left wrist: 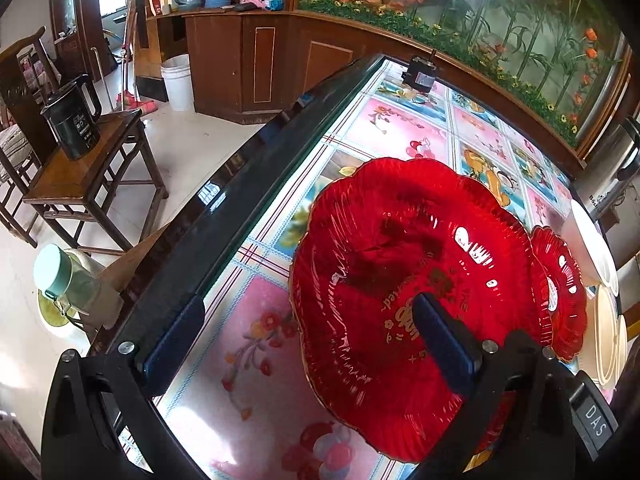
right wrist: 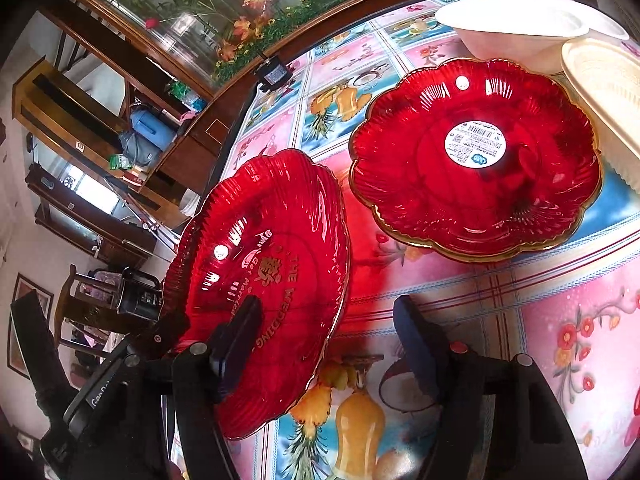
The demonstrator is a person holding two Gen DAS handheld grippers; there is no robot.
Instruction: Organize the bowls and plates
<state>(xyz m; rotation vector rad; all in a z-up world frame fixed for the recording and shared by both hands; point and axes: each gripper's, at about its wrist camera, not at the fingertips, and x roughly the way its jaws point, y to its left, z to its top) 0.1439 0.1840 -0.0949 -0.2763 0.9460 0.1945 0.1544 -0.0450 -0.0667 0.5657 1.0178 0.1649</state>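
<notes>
A red scalloped glass plate with gold lettering [left wrist: 384,304] is tilted up off the table; it also shows in the right wrist view [right wrist: 272,264]. My left gripper [left wrist: 304,340] stands wide apart, its right finger [left wrist: 440,344] over the plate's face; what holds the plate is unclear. A second red plate with a white sticker [right wrist: 476,160] lies flat on the table, seen small in the left wrist view [left wrist: 560,292]. My right gripper [right wrist: 324,344] is open and empty, with the tilted plate's edge near its left finger [right wrist: 236,344].
White bowls [right wrist: 516,28] and a cream ribbed plate [right wrist: 608,96] sit beyond the flat red plate; white dishes [left wrist: 604,320] show at right. A steel kettle [left wrist: 608,168] stands at the far corner. The table's dark edge [left wrist: 224,216] drops to the floor at left, by a wooden chair [left wrist: 88,176].
</notes>
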